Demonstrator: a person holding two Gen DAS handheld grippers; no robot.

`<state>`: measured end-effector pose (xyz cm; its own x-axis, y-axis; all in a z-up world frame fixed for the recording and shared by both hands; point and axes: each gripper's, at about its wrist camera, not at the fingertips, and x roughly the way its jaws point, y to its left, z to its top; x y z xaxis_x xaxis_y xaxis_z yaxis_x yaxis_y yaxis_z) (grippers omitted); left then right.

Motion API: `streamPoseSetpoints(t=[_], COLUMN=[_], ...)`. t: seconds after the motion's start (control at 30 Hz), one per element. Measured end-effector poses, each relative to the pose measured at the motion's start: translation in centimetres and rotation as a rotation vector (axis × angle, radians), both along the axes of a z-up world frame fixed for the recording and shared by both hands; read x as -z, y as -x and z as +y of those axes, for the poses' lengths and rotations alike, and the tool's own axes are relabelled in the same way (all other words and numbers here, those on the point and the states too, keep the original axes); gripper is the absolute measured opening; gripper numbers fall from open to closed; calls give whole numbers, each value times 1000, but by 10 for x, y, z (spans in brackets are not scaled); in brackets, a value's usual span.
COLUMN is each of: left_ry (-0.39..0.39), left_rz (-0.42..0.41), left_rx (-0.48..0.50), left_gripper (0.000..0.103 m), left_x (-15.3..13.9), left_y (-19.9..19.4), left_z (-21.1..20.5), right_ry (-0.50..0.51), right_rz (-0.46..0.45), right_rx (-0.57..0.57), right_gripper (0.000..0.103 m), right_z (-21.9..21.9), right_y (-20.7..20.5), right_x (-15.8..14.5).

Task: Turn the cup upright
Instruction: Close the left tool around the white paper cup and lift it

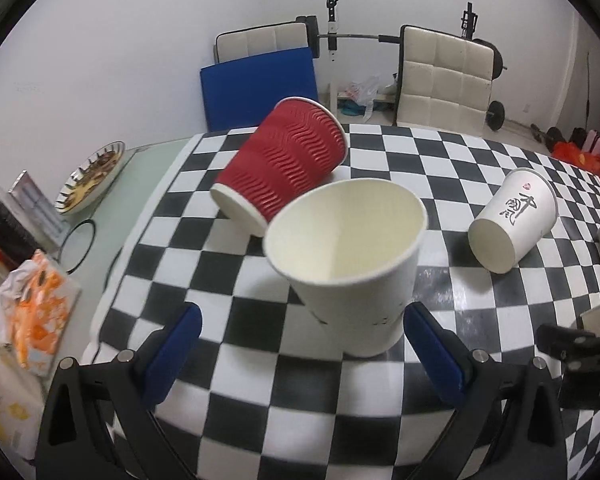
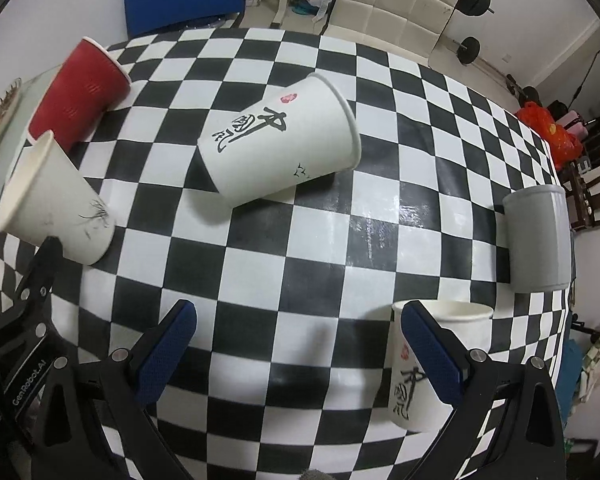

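The left claw point(image 1: 302, 344) is spread wide, and a plain white paper cup point(image 1: 350, 264) stands between its blue fingers point(image 1: 172, 356), mouth up and leaning a little to the left. The right finger seems to touch the cup low on its side, while the left finger is apart from it, so the claw does not pinch the cup. The base of the cup rests on the checkered table point(image 1: 260, 412). Just behind it a red ribbed cup point(image 1: 284, 160) lies on its side with the bottom toward the camera. Further right, a white cup with black characters point(image 1: 514, 220) also lies on its side.

In the right wrist view, the right claw point(image 2: 300, 344) is spread open and holds nothing. The lettered cup point(image 2: 280, 144) lies well ahead of it on the table point(image 2: 260, 280). A second lettered cup point(image 2: 428, 364) stands upright, partly behind the right finger. A grey cup point(image 2: 538, 236) stands near the right edge of the table
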<state>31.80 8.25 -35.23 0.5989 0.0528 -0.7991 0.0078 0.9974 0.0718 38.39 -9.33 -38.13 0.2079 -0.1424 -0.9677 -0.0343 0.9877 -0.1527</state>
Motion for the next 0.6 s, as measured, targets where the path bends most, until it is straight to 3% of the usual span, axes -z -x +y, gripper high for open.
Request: streamPoseSetpoints(t=[0.27,0.43,0.47,0.53,0.6], left_ry=[67,160,175,221,239], left_rz=[-89,-119,-122,-129,-114], left_rx=[54,80,83,102,99], left_gripper=[103,102,98,69,65], left_x=[2,-3,-3,-4,-5], left_y=[-10,-24,-27,-33,-40], left_z=[3,6,6,6,7], right_ry=[16,16,15,15,9], right_rz=[20,24,26,26,22], right_rx=[12,33,35,40,47], right_gripper=[103,103,103,103,103], right_z=[-1,-7,-8,-8,-10], right_y=[-8,-10,-10,-9,-9], right_x=[13,18,18,18,15])
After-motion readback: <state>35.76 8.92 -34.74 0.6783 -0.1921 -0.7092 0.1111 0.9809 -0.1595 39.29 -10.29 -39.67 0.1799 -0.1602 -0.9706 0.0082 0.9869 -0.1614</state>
